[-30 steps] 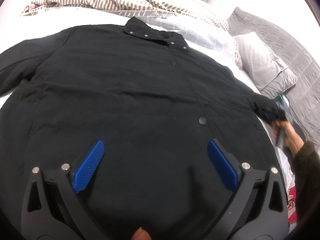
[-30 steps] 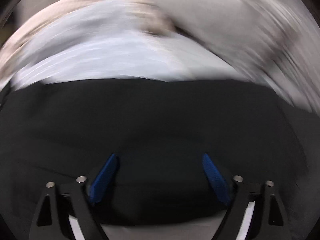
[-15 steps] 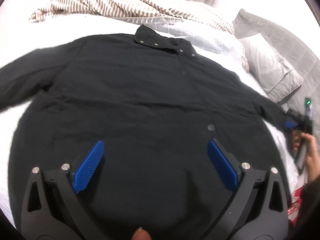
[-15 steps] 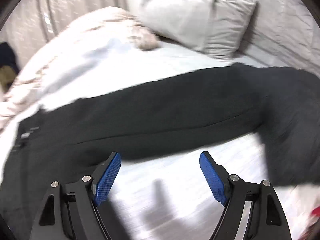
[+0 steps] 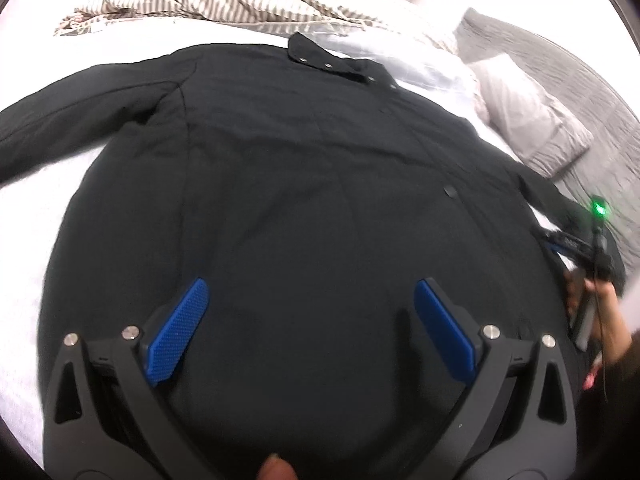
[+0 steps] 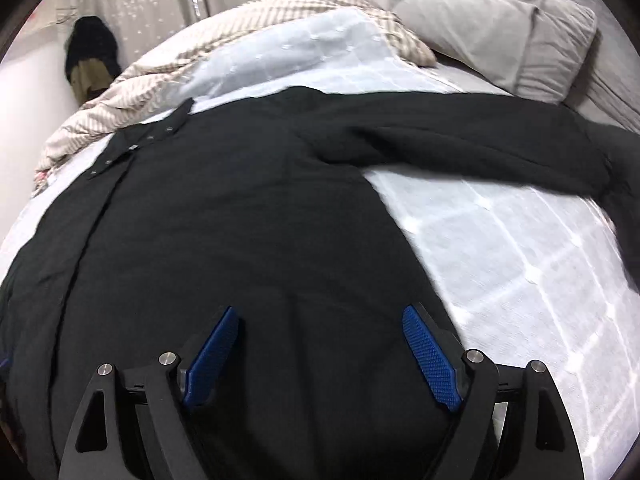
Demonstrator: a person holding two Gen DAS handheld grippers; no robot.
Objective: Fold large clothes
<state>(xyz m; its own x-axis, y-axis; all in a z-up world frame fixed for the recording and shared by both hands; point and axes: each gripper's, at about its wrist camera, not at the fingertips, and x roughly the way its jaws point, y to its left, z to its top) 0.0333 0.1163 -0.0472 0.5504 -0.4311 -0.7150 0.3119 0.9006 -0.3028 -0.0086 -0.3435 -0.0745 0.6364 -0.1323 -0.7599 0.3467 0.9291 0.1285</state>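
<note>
Both grippers (image 5: 308,320) (image 6: 320,344) tilt downward, jaws wide apart.

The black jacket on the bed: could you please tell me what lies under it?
The black jacket lies spread on a pale checked bedsheet, visible beside it and below its sleeve. Whatever lies beneath the jacket's body is covered.

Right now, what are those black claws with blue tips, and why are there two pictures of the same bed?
They are two hand-held grabbers. A person holds one in each hand, and each carries a camera looking along its blue fingers, so you get one picture per grabber. The left gripper and the right gripper both hang open, holding nothing. Beneath them a big black button-up jacket lies spread flat on the white quilted bed cover, sleeves out. Behind are a striped blanket and a grey pillow.
</note>
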